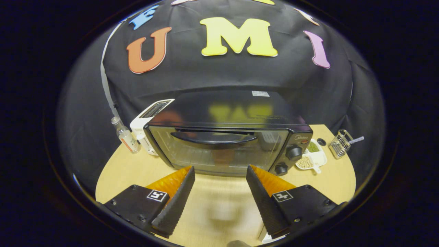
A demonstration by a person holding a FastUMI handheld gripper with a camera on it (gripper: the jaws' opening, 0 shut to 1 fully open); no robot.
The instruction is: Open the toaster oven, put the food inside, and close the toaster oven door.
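The black toaster oven [226,137] sits on the wooden tabletop [219,206] just beyond the gripper [219,178], with its glass door [216,151] shut and two knobs on its right side. There is bare tabletop between it and the jaws. The jaws are wide apart, holding and touching nothing.

Single fisheye camera rides on the gripper [220,173], fingers spread apart, empty. It looks forward and slightly downward across the light wooden bench [223,206], squarely facing the near glass door of the black toaster oven [226,137].
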